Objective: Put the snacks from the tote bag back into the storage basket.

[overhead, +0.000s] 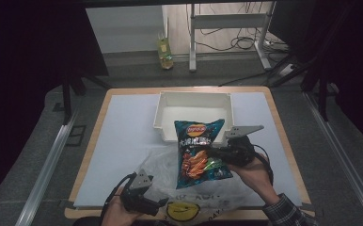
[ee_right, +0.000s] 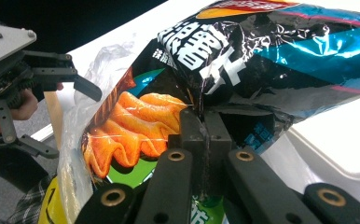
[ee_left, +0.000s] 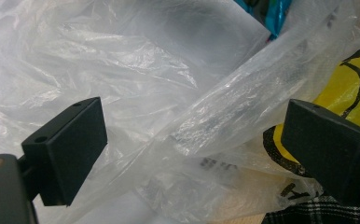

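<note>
The right gripper's (ee_right: 201, 140) fingers are pressed together on a fold of the chip bag (overhead: 199, 150), pinching its edge on the side nearest that hand. The bag hangs from this pinch, raised off the surface and tilted, its top reaching toward the near wall of the white bin (overhead: 163, 115) and its bottom over the mouth of the clear plastic bag (overhead: 170, 162). In the right gripper view the plastic film clings along the chip bag's left side, so the chip bag looks only partly free of the plastic bag, though how much of it is still inside is hard to tell through the film.

The left gripper (overhead: 163, 201) sits low at the near edge of the surface (overhead: 123, 122), its fingers (ee_left: 66, 149) spread wide with a twisted band of plastic running between them, not clamped as far as I can see. The yellow print on the plastic bag (ee_left: 350, 93) lies just beside the far finger.

The risks, as I judge them: the thin pinch on slick foil could slip under the bag's weight, dropping it short of the bin. With the left fingers not holding the plastic down, the film could ride up with the chip bag and drag into the bin too.
</note>
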Demonstrator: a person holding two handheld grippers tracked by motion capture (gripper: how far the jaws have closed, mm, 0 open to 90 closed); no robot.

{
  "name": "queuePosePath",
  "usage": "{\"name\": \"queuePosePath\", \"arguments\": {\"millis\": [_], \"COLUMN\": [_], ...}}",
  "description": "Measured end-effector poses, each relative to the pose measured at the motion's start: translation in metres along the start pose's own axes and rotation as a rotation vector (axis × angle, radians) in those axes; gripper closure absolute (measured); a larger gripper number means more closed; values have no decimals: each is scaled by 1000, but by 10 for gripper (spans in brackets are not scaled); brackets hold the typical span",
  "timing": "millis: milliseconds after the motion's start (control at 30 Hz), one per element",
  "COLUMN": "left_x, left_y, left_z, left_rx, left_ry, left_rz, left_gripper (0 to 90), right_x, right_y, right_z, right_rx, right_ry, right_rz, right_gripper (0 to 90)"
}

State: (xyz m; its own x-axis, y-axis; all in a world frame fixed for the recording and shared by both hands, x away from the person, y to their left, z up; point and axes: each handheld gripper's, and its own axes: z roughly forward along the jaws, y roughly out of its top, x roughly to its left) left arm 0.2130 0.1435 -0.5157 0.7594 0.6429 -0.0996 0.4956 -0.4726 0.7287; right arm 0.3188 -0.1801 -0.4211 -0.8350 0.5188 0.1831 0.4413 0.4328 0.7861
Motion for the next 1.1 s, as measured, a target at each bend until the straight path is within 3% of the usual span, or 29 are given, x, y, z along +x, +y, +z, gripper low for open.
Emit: {"name": "queuePosePath", "arguments": {"millis": [300,733,1100], "left_x": [1,-1,-4], "left_y": [0,1,2], "left_z": [-4,-12,-13], "left_rx": [-41,-123,-125], "left_ry": [-8,-8,-13], "left_rz": [-15,-4,7], "left_gripper": [54,51,48], "right_x": [-7,-12,-18], "right_y": [8,19,30], "right_z": [-3,0,2], "right_rx": [-31,-53,-74], "right_ry": [-12,-21,-39], "right_rz": [6,8,8], "right_gripper": [894,894,894]}}
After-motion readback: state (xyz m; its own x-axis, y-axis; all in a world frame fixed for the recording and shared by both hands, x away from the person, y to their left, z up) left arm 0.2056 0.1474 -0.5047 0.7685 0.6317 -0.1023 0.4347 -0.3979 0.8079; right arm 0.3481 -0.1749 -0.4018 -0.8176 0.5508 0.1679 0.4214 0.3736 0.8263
